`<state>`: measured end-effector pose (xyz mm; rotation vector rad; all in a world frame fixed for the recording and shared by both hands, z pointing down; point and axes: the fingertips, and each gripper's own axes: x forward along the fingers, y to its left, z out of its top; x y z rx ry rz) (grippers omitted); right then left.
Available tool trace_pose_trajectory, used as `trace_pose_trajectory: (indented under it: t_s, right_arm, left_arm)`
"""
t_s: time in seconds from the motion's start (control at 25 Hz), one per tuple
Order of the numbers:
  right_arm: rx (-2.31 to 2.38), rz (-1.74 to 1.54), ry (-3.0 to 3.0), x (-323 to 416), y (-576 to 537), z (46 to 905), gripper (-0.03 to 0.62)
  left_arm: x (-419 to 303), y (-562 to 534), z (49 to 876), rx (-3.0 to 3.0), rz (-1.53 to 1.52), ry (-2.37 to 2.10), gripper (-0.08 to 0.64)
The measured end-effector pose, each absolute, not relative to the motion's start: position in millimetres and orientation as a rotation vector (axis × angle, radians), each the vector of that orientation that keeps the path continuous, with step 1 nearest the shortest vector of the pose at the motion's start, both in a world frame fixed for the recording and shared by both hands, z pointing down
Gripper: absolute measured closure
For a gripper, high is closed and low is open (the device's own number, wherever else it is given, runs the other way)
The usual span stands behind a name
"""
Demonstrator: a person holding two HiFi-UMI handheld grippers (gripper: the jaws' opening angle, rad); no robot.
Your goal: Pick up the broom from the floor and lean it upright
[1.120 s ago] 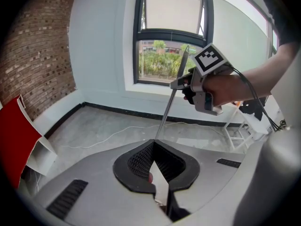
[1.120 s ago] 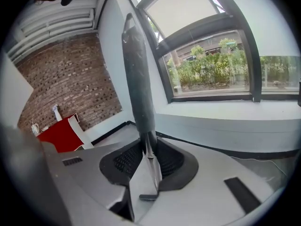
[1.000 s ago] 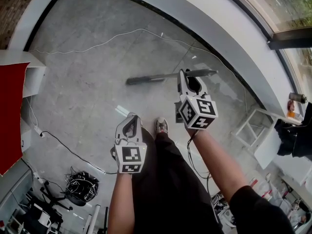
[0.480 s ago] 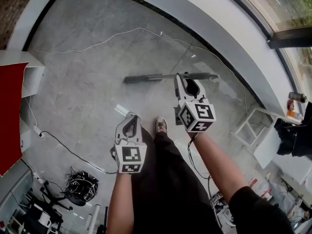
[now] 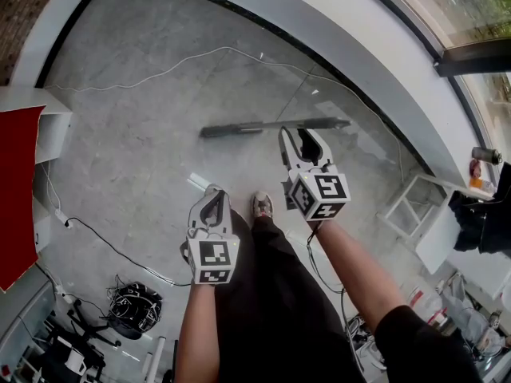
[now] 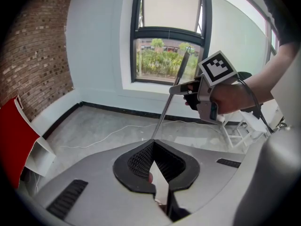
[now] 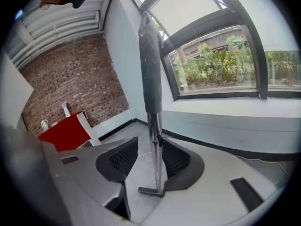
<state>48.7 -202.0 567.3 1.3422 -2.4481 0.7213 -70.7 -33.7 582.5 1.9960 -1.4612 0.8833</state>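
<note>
At the far left of the head view a red panel (image 5: 16,190) stands beside a white shelf, and a thin white cable (image 5: 192,58) runs over the grey floor (image 5: 128,150) in the upper left. A little left of the middle, the left gripper (image 5: 212,191) hangs over the person's leg. Its jaws are closed together and there is nothing between them. Between the two grippers one shoe (image 5: 263,204) of the person shows on the floor. The broom (image 5: 279,124) shows in this view as a long thin bar across the upper middle of the frame, just above the right gripper (image 5: 298,137). In both gripper views it stands nearly upright before the window, with the dark grip on top and the small head down on the floor. I cannot tell if its top touches the wall. The jaws of the right gripper are opening. The metal pole is between them, close to the right pad, but the pads do not press on it. At the right edge a white frame stool (image 5: 411,206) stands by the wall.
</note>
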Motion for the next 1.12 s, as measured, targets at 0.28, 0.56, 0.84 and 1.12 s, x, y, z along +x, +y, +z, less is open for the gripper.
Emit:
trace_pose_trajectory:
  t_s: [0.28,0.56,0.84,1.12]
  right_arm:
    - [1.331,0.72,-2.406,58.2,-194.6,571.7,0.445]
    - [1.284,0.738,-2.349,66.0,-144.9,549.4,0.536]
    - [1.086,0.674,-2.433,54.8,-107.0,479.2,0.584]
    - [1.11,0.612,-2.501,36.6,-92.9,406.9,0.584]
  left_arm:
    - [-68.8,-38.2,572.8,2.009,0.882,-1.478,0.554]
    - [-65.3,-32.0,542.7,2.003,0.862,-1.492,0.554]
    - [-49.5,-29.7,475.6,1.979,0.772,-1.528,0.554]
    - [-60.2,-24.3,404.3,1.953,0.623,-1.582,0.554]
